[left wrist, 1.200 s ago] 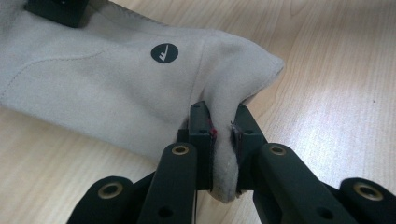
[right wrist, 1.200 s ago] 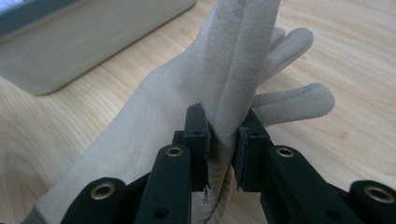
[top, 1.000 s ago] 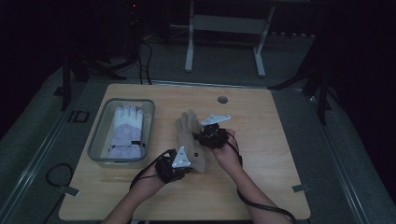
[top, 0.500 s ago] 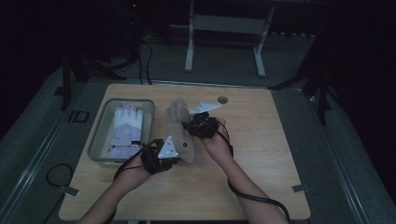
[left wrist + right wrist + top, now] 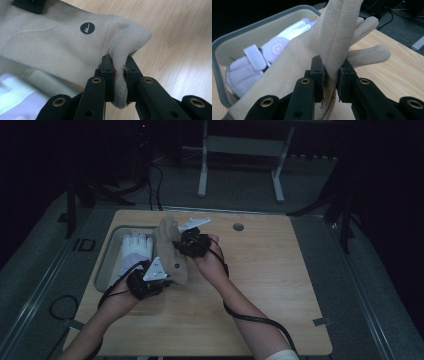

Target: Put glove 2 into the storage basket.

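Fingers of the left gripper (image 5: 117, 72) pinch the tan glove (image 5: 172, 252) at its cuff edge, nearest the person. Farther out, the right gripper (image 5: 331, 72) clamps its finger end, so the glove hangs stretched above the desk (image 5: 260, 285), likely bound for the grey bin (image 5: 107, 265) holding a white glove (image 5: 134, 251).

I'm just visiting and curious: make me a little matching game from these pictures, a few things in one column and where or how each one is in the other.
Things:
1. tan glove
2. white glove
3. grey bin
4. round hole

States:
a. lies inside the bin
b. set in the tabletop near its far edge
c. pinched by both grippers, lifted above the table
d. stands on the table's left part

Pairs: 1-c, 2-a, 3-d, 4-b
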The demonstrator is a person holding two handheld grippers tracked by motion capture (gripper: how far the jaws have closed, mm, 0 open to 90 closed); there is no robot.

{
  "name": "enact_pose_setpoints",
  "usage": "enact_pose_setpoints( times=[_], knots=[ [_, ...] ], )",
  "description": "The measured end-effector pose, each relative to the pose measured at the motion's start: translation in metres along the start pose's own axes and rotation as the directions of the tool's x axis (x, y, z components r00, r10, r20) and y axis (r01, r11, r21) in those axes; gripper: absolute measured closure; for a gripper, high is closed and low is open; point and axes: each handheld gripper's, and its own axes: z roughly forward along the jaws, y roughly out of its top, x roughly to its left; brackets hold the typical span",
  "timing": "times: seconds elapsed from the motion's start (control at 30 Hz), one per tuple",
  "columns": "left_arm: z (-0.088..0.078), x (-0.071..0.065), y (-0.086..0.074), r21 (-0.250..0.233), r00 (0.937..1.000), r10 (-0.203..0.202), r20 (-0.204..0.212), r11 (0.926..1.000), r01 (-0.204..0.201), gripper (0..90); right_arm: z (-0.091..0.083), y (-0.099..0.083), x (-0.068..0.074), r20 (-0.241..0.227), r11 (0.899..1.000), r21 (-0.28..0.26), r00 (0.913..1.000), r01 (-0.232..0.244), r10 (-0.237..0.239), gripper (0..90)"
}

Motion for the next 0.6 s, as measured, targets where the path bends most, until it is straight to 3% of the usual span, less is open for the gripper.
enact_pose_setpoints(
  times=[0.23,0.33,0.4,0.6],
  knots=[
    [-0.018,0.015,-0.017,0.019,0.9995,-0.025,-0.018,0.9995,0.025,82.1,0.021,0.015,0.015,-0.029,1.000,-0.003,0.9995,0.010,-0.010,77.7],
    [-0.028,0.025,-0.027,0.042,0.9982,-0.032,-0.051,0.9985,0.034,82.1,0.035,0.028,0.025,-0.041,1.000,-0.006,0.9989,0.022,-0.023,77.7],
    [-0.033,0.031,-0.033,0.029,0.9968,-0.059,-0.055,0.9978,0.060,82.1,0.042,0.036,0.029,-0.048,1.000,-0.004,0.9984,0.030,-0.030,77.8],
    [-0.043,0.043,-0.050,0.026,0.9928,-0.083,-0.086,0.9960,0.085,82.1,0.065,0.050,0.041,-0.064,1.000,-0.014,0.9977,0.022,-0.023,77.8]
  ],
)
